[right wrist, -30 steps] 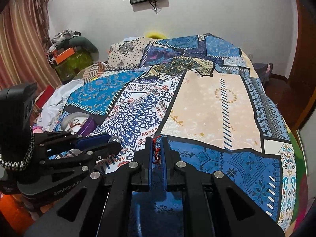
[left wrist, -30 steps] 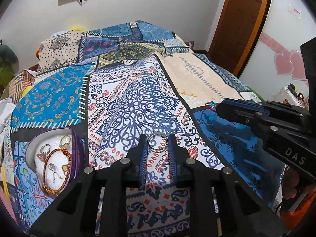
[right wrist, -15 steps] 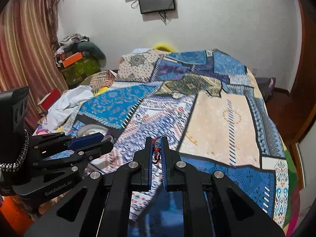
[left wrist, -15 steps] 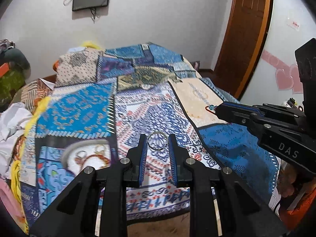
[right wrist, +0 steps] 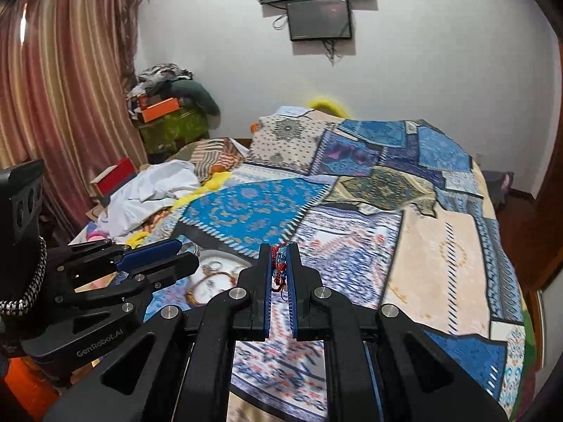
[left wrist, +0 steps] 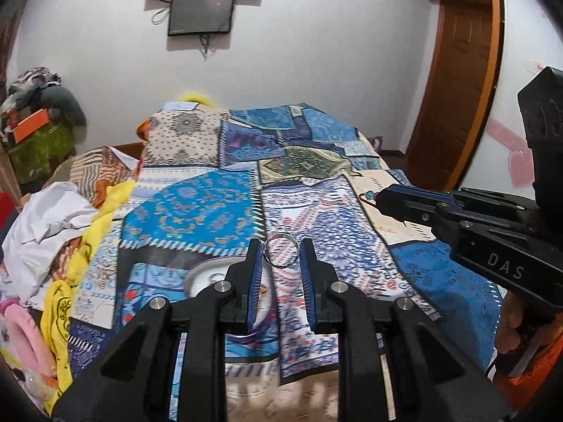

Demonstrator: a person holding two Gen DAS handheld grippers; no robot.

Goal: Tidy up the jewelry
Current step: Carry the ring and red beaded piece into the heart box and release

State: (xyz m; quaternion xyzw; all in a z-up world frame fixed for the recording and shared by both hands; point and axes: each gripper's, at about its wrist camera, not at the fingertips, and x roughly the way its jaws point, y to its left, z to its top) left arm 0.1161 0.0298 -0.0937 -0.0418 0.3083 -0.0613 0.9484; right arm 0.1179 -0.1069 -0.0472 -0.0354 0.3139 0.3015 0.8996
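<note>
Jewelry is split between my two tongs and a round tin (right wrist: 225, 258) lying on the patchwork bedspread (right wrist: 440, 263). My left gripper (left wrist: 281, 258) pinches a silver ring (left wrist: 281, 254) edge-on between its tips, so the hoop stands upright and cannot roll out. My right gripper (right wrist: 278, 267) is pressed together on a red beaded strand (right wrist: 279, 269); in the left view, its jaw tips show a blue bead and a red cord (left wrist: 367, 198) poking out. Both tongs hang above the bed, tilted downward, each load clear of the cloth. The tin, holding bangles and rings on a white lining, sits below and just left of the left tips, near the bed's front edge. A heap of clothes (left wrist: 52, 218) crowds the left side; the bedspread to the right lies open, with free room between the two tongs.
</note>
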